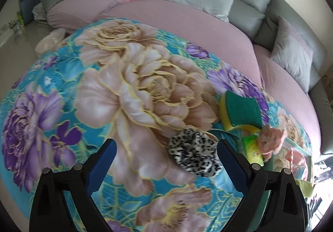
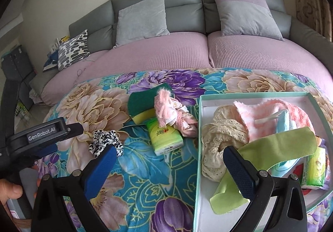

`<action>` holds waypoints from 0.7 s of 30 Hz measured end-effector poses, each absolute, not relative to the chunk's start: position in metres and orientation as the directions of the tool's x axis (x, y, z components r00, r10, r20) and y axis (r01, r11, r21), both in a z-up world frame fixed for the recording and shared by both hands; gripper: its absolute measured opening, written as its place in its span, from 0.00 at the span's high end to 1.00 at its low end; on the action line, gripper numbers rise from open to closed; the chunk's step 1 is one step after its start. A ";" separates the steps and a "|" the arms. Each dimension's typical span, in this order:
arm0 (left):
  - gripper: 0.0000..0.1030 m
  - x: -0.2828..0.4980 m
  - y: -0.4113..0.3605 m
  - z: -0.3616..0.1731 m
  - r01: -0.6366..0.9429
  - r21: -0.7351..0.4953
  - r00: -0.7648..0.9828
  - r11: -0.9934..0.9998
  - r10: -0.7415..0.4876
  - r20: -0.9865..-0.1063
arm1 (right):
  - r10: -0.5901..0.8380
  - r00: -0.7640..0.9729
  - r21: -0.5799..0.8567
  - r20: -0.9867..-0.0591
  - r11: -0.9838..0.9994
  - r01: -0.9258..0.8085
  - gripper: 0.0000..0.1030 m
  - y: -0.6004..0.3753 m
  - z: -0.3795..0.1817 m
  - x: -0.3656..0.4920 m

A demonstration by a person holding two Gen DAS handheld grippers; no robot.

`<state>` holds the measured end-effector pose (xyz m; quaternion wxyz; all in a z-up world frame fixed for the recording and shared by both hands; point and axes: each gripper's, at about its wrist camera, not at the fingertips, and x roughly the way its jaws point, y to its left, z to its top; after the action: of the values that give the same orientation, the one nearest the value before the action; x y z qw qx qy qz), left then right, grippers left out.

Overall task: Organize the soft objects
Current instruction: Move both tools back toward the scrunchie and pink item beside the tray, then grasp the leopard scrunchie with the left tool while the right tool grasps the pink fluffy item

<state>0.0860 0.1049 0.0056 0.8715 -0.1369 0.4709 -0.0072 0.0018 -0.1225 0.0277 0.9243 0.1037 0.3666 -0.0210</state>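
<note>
Open blanket left of the scrunchie. Crowded to the scrunchie's right: sponge, tissue pack, pink cloth, then the box, heaped with cloths. Bare box floor only at the near corner.

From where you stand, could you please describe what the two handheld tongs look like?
Both tongs match: the left tongs and right tongs each have black, angular plastic arms with round metal pivot pins and flat blue textured pads. In the right wrist view, the left unit's black body carries a grey label reading GenRobot.AI. No cables or sleeves show.
</note>
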 end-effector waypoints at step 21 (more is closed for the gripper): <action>0.06 0.096 0.088 -0.017 -0.107 -0.264 0.518 0.959 -0.173 -0.838 | 0.055 0.751 0.200 -0.658 0.974 0.104 0.16 -0.130 0.021 0.033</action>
<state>0.0965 0.0883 -0.0173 0.8594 -0.1424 0.4907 -0.0193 0.0333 -0.1301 0.0214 0.9289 0.1128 0.3525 -0.0131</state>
